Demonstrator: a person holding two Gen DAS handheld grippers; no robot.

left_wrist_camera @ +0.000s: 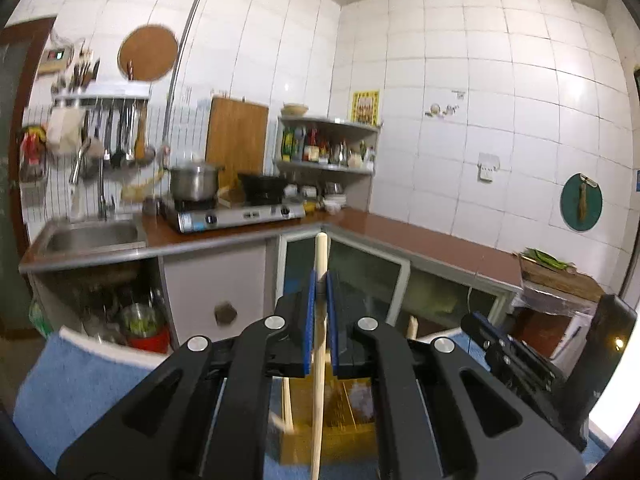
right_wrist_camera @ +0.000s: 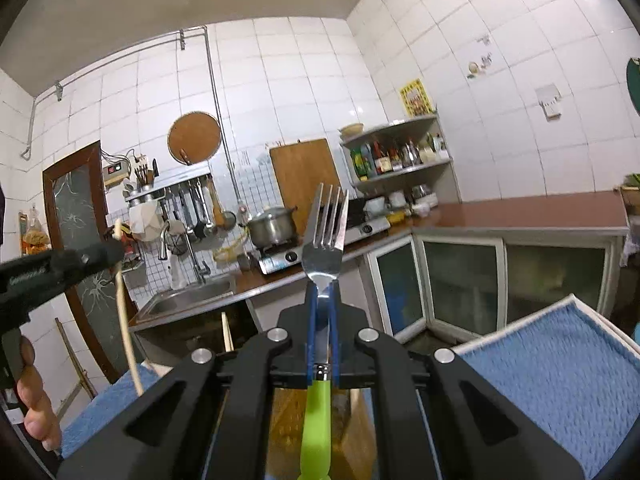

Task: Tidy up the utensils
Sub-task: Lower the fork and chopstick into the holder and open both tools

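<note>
My left gripper (left_wrist_camera: 321,280) is shut on a long pale wooden stick (left_wrist_camera: 320,360) that stands nearly upright, its top poking above the blue pads. In the right wrist view this gripper (right_wrist_camera: 114,254) comes in from the left, the stick (right_wrist_camera: 126,320) hanging below it. My right gripper (right_wrist_camera: 324,292) is shut on a fork (right_wrist_camera: 326,236) with a green handle (right_wrist_camera: 316,424), tines pointing up. It also shows at the right of the left view (left_wrist_camera: 472,322). A wooden utensil box (left_wrist_camera: 344,428) sits below both, on a blue towel (right_wrist_camera: 560,364).
Other pale sticks (left_wrist_camera: 412,326) stand in the box. Ahead runs a brown L-shaped counter (left_wrist_camera: 420,236) with a sink (left_wrist_camera: 92,236), a gas stove (left_wrist_camera: 236,216) with a pot (left_wrist_camera: 194,182), a corner bottle shelf (left_wrist_camera: 328,148) and hanging ladles (left_wrist_camera: 116,132). A hand (right_wrist_camera: 36,408) holds the left gripper.
</note>
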